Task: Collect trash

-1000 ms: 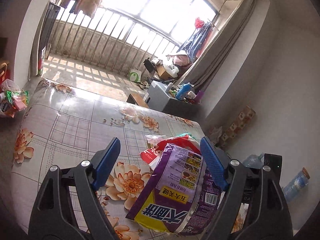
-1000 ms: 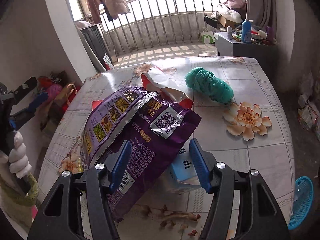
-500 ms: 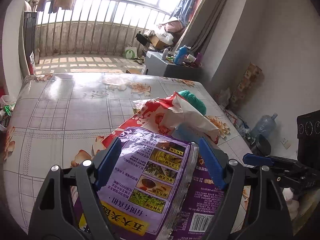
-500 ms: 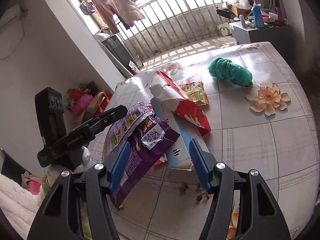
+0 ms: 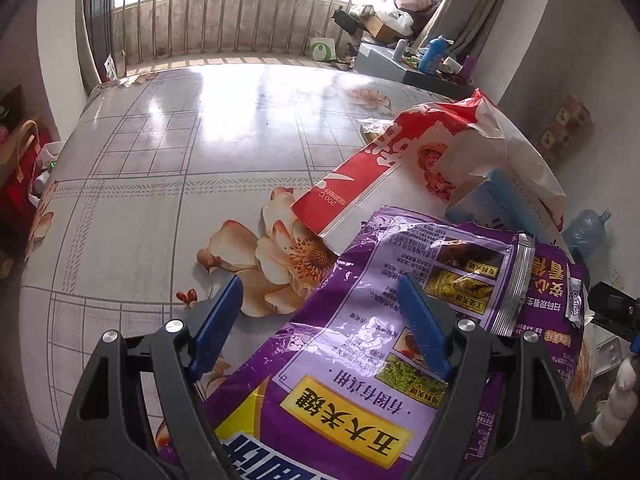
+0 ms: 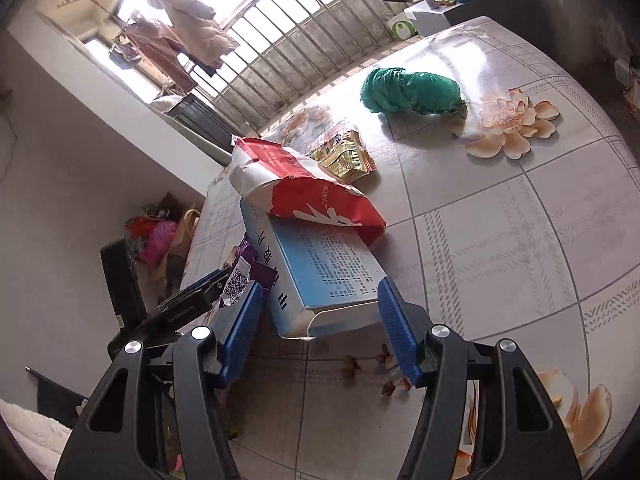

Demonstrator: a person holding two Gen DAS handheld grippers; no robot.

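- The trash is a loose pile on the table (image 5: 160,152), which has a shiny floral, grid-patterned cover.
- The purple bag (image 5: 360,340) is the big one: glossy plastic, a yellow label with dark characters, small food photos and a silver sealed seam. It lies flat near the table's edge.
- The left gripper (image 5: 320,328) sits right over that bag with its jaws spread. One blue pad is over the printed face, the other over the bare tablecloth, so nothing is pinched.
- The red and white bag (image 6: 304,188) is crumpled paper, torn open at one end, and it leans on top of the blue box (image 6: 320,272).
- That box is a light blue and white carton with small text on its side. Its near end is open and a bit ragged.
- The right gripper (image 6: 320,328) has its jaws apart either side of the box's near end. The pads don't look like they're touching the cardboard, though the angle makes it hard to be sure.
- A small gold snack packet (image 6: 344,156) lies just behind the red bag.
- A scrunched green plastic bag (image 6: 408,90) sits further off, beside a printed flower.
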